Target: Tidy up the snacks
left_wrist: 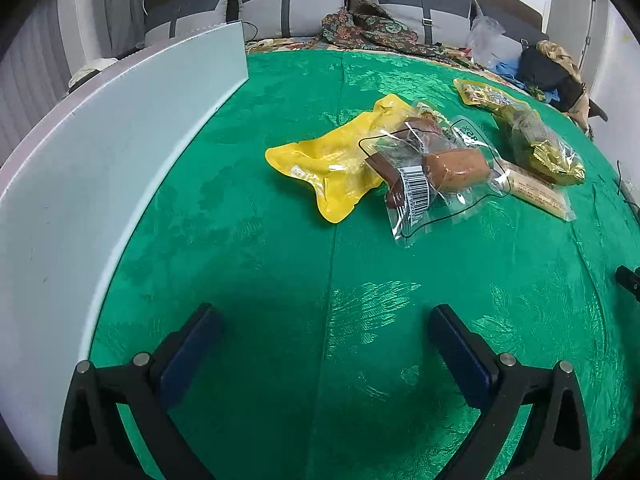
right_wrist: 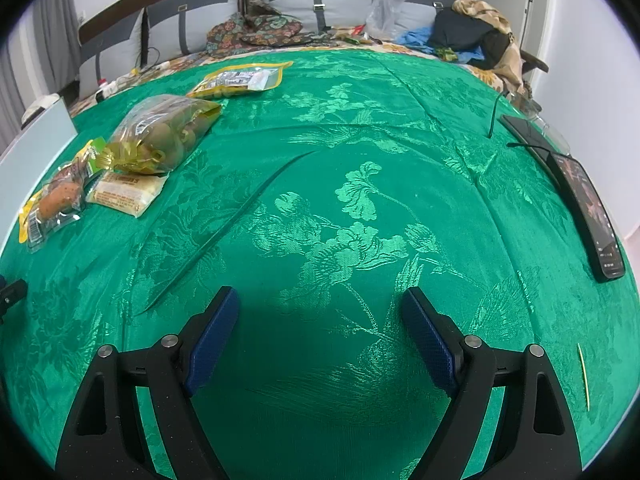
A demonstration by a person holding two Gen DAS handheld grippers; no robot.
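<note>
Several snack packs lie on the green cloth point(left_wrist: 280, 280). The left wrist view shows a yellow pouch point(left_wrist: 324, 168) and, overlapping its right side, a clear pack with a sausage point(left_wrist: 436, 172). Right of those lie a beige bar pack point(left_wrist: 540, 194), a bag of gold-wrapped snacks point(left_wrist: 536, 140) and a yellow-edged pouch point(left_wrist: 480, 94). My left gripper point(left_wrist: 324, 316) stands open and empty, short of the packs. My right gripper point(right_wrist: 320, 296) is open over bare cloth, with the bag of gold-wrapped snacks point(right_wrist: 164, 136), the beige pack point(right_wrist: 128, 192) and the sausage pack point(right_wrist: 56, 200) far to its left.
A white board point(left_wrist: 100, 152) stands upright along the cloth's left side. Two dark phones point(right_wrist: 588, 212) with a cable lie at the right edge, and a thin yellow stick point(right_wrist: 584, 376) lies near the front right. Cushions, clothes and a plastic bag are piled behind.
</note>
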